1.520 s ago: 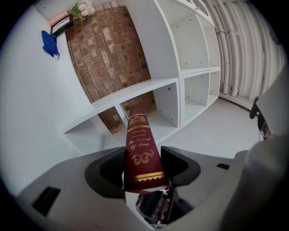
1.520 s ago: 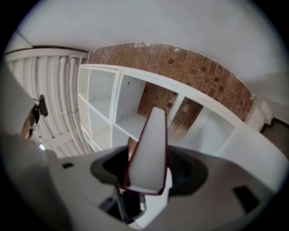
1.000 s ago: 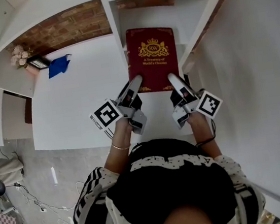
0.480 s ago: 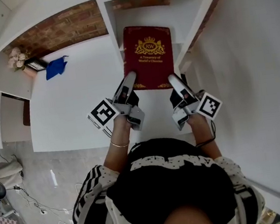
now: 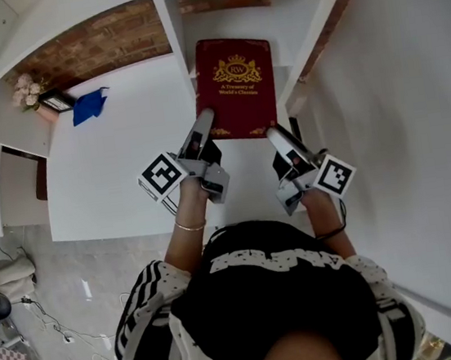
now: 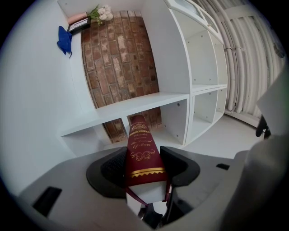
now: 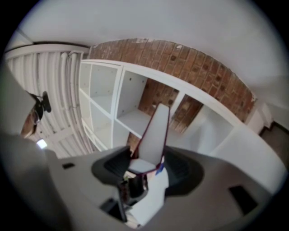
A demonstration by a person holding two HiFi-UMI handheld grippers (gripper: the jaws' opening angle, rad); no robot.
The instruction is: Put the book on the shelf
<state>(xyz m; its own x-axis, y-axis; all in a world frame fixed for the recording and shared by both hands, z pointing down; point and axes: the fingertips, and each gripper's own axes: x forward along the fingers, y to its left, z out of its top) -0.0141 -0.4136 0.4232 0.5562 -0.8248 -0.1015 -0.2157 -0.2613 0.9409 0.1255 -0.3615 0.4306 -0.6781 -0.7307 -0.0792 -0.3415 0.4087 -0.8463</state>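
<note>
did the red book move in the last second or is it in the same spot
Yes. The red book has slid a little deeper into the white shelf compartment, its far edge now nearer the brick wall at the back.

White shelf unit (image 5: 124,164) with open compartments. On its broad flat surface: blue cloth (image 5: 90,106), pale flower bunch (image 5: 24,88), small dark frame (image 5: 58,100). Red book (image 5: 235,87) reaches into one compartment.

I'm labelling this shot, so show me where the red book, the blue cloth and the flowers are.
book (image 5: 237,91), head view, middle of its red front cover.
blue cloth (image 5: 88,107), head view, centre of the crumpled fabric.
flowers (image 5: 24,88), head view, on the pale blossoms.
</note>
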